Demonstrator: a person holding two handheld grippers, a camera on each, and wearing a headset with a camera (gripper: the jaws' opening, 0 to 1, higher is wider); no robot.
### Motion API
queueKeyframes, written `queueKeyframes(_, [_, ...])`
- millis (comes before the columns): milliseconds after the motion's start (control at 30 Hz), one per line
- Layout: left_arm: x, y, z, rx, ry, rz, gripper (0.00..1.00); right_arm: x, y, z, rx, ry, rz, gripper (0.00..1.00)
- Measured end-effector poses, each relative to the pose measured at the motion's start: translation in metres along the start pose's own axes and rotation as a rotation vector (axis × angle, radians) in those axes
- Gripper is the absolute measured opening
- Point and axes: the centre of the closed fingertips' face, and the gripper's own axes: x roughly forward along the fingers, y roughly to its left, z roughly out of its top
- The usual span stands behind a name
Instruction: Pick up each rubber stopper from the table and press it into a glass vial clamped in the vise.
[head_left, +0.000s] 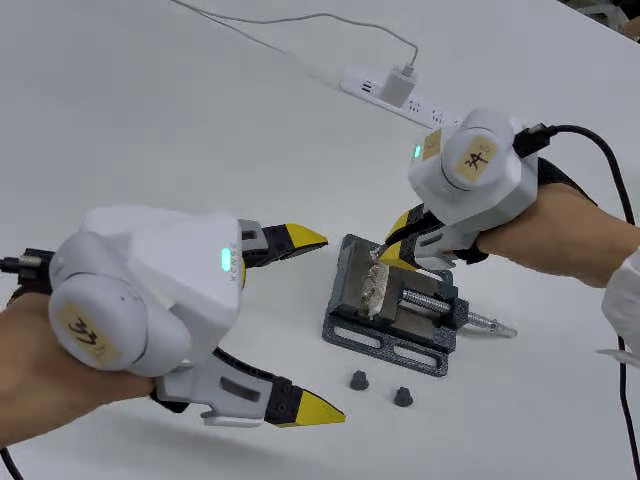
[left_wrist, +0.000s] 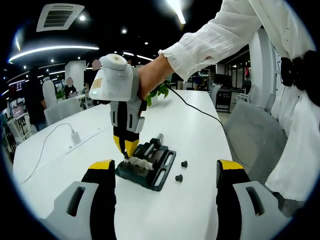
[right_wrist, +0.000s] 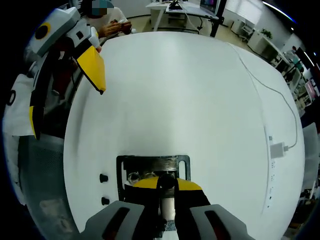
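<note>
Gripping stopper (right_wrist: 166, 181), right tongs (right_wrist: 166, 185), over vise (right_wrist: 152, 160)

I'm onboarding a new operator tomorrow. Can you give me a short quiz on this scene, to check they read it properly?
1. True or false: the left gripper is open, with nothing between its jaws.
2. How many stoppers lie loose on the table beside the vise? A one, B two, C four.
3. Fill in: the right gripper has its tips over the ____.
Key: 1 true; 2 B; 3 vise.
</note>
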Motion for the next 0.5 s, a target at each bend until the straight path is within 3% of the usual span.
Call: queueKeyframes(500, [-0.0022,0.0010,-0.0011,-0.005,0.003,0.007,0.81,-0.0007,-0.0025,-0.0027,0.004,-0.040,0.009,0.08])
